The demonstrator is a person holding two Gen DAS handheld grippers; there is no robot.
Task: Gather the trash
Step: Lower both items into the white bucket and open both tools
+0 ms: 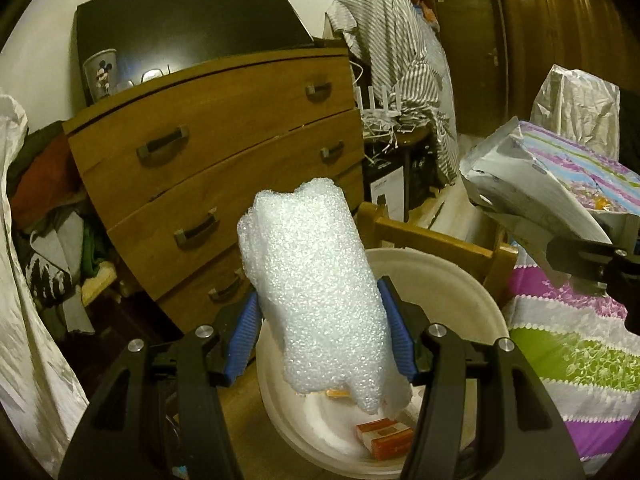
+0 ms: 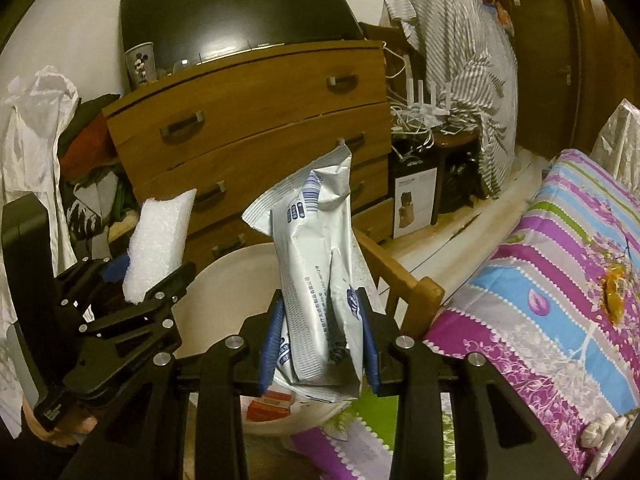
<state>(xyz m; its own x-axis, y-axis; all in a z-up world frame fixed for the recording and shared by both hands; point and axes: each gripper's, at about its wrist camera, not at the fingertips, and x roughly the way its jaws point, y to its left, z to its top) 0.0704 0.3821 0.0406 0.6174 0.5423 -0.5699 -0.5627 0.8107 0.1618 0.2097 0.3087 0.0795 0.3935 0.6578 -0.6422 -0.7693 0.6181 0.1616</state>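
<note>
My left gripper point(image 1: 320, 344) is shut on a wad of white foam wrap point(image 1: 316, 292), held above a cream round bin point(image 1: 440, 280). Inside the bin lies an orange and white small box point(image 1: 386, 438). My right gripper point(image 2: 320, 344) is shut on a crumpled silver and white plastic wrapper point(image 2: 316, 272) with blue print, held over the same bin point(image 2: 224, 276). In the right wrist view the left gripper point(image 2: 148, 280) with its foam wrap point(image 2: 158, 240) is at the left. In the left wrist view the right gripper's wrapper point(image 1: 520, 188) shows at the right.
A wooden chest of drawers point(image 1: 216, 168) stands behind the bin, a wooden chair point(image 1: 432, 240) beside it. A bed with a striped floral cover point(image 2: 560, 280) fills the right, with an orange wrapper point(image 2: 614, 292) lying on it. Clothes pile point(image 1: 52, 220) at the left; a white bag point(image 1: 24, 320) hangs nearby.
</note>
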